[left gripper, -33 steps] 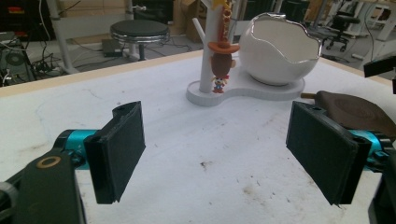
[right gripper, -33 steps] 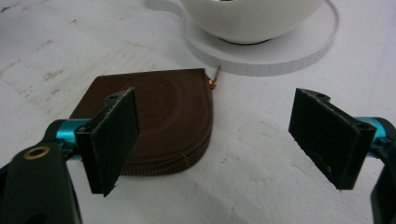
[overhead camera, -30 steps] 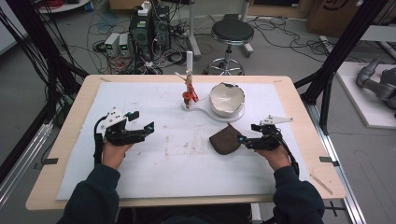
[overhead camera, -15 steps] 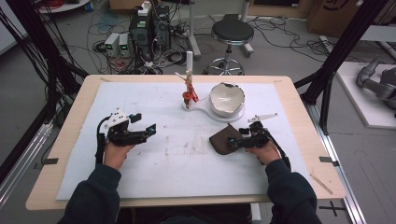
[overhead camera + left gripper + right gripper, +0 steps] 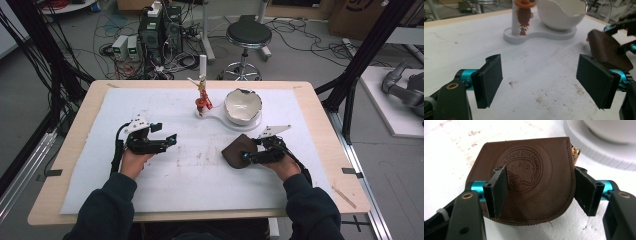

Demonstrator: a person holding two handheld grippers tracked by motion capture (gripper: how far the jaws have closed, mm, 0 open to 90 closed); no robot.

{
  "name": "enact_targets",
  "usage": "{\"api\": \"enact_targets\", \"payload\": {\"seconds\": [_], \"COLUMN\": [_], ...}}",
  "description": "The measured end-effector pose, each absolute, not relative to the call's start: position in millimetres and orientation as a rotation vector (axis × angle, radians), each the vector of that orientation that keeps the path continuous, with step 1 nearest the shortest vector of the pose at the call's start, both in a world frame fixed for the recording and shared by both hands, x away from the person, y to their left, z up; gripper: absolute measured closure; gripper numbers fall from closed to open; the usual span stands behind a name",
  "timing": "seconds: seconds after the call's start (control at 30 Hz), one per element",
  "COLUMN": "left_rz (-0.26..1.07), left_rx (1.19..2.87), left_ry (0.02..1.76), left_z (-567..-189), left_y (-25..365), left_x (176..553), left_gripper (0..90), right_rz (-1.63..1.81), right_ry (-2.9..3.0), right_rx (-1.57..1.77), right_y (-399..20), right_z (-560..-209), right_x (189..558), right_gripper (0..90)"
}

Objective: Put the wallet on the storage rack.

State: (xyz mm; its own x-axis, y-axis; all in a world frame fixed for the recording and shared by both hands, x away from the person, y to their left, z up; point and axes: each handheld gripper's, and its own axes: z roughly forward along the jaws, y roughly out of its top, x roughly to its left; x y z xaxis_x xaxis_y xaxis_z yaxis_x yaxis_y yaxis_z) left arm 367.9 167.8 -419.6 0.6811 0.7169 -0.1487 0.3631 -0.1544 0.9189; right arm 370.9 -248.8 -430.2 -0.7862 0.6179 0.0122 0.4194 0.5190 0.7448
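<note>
Only illegible embossing on brown pouch [image 5: 529, 177]

Dark teal long sleeves [image 5: 107, 210] on both arms. Black left gripper [image 5: 167, 140] and right gripper [image 5: 245, 157], each with a grey three-cornered plate, black trailing cable, flat black pads [image 5: 497, 192], turquoise metal collars and brass-ringed screw holes

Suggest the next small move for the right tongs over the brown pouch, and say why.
Probably keep closing the right tongs until the pads grip the brown leather pouch. Their jaws have just been closing with the pouch between them: one pad sits over its embossed face, the other at its curved edge, and neither clearly presses yet. The left tongs stand open over bare table, so they likely wait.
</note>
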Motion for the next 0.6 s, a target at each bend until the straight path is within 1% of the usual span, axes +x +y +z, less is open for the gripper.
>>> {"api": "enact_targets", "payload": {"seconds": [0.17,0.27,0.37,0.5,0.6], "left_rz": [0.318,0.235,0.118,-0.001,-0.089], "left_rx": [1.795,1.798,1.805,1.873,1.898], "left_ry": [0.842,0.82,0.771,0.703,0.686], "left_z": [-422.9,-424.3,-427.3,-434.2,-438.6], "left_y": [151.2,137.3,114.8,78.0,56.9], "left_x": [372.2,378.1,385.6,395.0,400.4], "left_gripper": [21.4,25.3,31.1,32.2,32.2], "right_rz": [1.092,1.085,1.083,1.089,1.095], "right_ry": [2.47,2.465,2.458,2.461,2.462], "right_rx": [0.766,0.753,0.735,0.731,0.727], "right_y": [-243.5,-242.5,-241.9,-242.0,-242.3], "right_z": [-426.7,-426.1,-425.7,-425.9,-426.0], "right_x": [362.9,361.7,361.1,361.7,362.1], "right_gripper": [33.1,33.1,33.2,33.1,33.2]}}
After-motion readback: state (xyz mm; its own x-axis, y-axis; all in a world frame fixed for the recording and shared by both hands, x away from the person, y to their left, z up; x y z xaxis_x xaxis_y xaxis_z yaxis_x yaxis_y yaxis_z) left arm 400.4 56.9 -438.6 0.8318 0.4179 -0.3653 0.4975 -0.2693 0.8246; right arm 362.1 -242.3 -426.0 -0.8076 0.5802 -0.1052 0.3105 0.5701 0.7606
